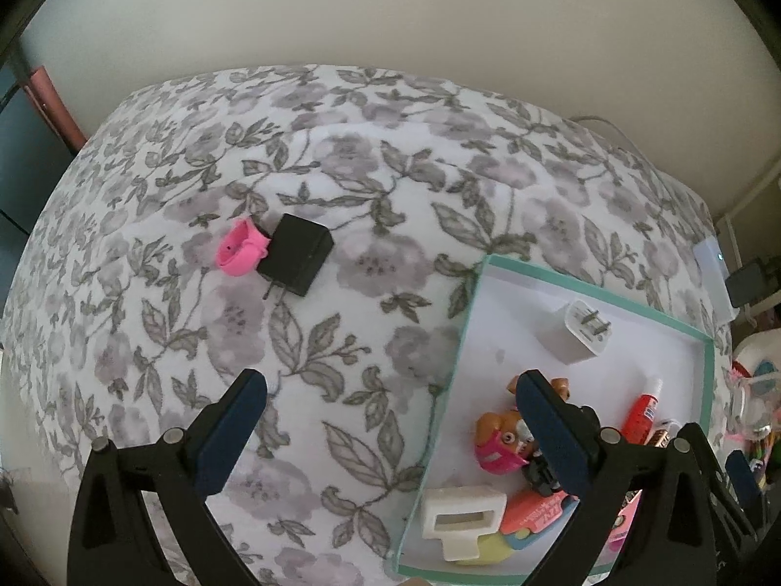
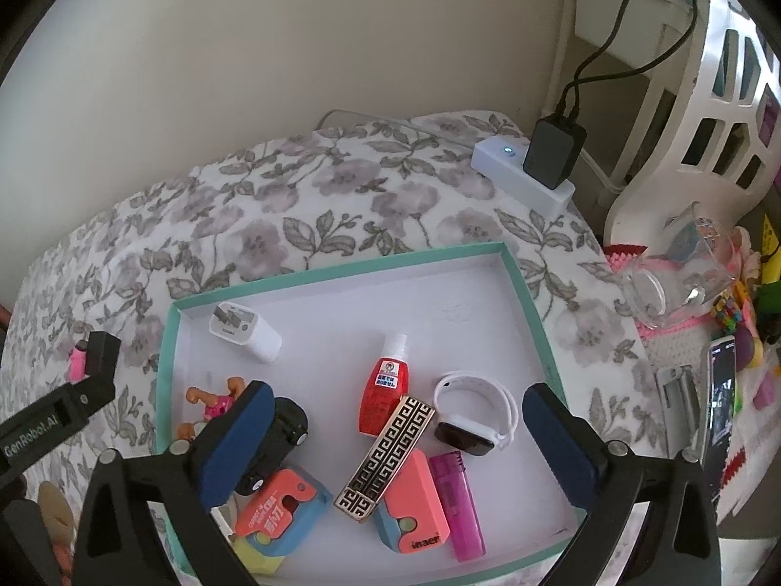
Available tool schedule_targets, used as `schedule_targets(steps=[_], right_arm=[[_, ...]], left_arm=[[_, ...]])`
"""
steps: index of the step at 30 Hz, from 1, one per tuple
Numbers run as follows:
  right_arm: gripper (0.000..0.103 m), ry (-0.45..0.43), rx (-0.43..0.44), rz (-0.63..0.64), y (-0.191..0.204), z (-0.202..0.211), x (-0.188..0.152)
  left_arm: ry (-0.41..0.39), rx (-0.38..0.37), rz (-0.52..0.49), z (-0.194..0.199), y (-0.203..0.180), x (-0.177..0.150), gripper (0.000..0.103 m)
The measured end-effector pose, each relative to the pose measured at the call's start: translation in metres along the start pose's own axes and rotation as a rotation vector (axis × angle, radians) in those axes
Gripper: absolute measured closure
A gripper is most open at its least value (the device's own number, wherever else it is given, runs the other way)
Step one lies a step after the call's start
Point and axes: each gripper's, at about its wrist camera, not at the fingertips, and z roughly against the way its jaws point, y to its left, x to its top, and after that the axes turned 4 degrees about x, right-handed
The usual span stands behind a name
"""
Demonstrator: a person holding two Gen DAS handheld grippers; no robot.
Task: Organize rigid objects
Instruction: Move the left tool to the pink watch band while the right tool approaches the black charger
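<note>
A teal-rimmed white tray (image 2: 337, 266) lies on a floral cloth and holds several small items: a white plug adapter (image 2: 246, 329), a red bottle (image 2: 385, 386), a gold patterned bar (image 2: 385, 459), a white smartwatch (image 2: 476, 412), a purple lighter (image 2: 459, 505) and coral cases. My right gripper (image 2: 390, 439) hovers open above them, nothing between its fingers. My left gripper (image 1: 390, 420) stands open over the tray's left rim (image 1: 459, 342). Out on the cloth lie a black plug adapter (image 1: 298, 261) and a pink band (image 1: 241, 246), touching each other.
A white power strip (image 2: 524, 173) with a black charger plugged in sits at the cloth's far right corner. To the right are a tipped glass jar (image 2: 678, 278), a phone (image 2: 720, 400), a white lattice basket (image 2: 708, 112) and mixed clutter. A wall stands behind.
</note>
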Motion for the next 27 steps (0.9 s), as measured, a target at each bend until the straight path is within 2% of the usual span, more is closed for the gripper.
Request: schedule_targets(steps=[9,14,21,27], right_arm=[[0.0,0.004,0.009,0.049,0.02,-0.003,-0.004],[0.0,0.001,0.066,0.117,0.059,-0.006,-0.008],[0.0,-0.002,0.135,0.171,0.102,-0.009,-0.009],[0.0,-0.015,0.17,0.195,0.135,-0.013,-0.006]], left_arm=[[0.043,-0.012,0.07,-0.009,0.028,0.009,0.001],[0.053,0.023,0.171,-0.016,0.073,0.02,0.001],[0.065,0.131,0.282,-0.03,0.139,0.028,0.001],[0.095,0.098,0.357,-0.044,0.175,0.032,0.001]])
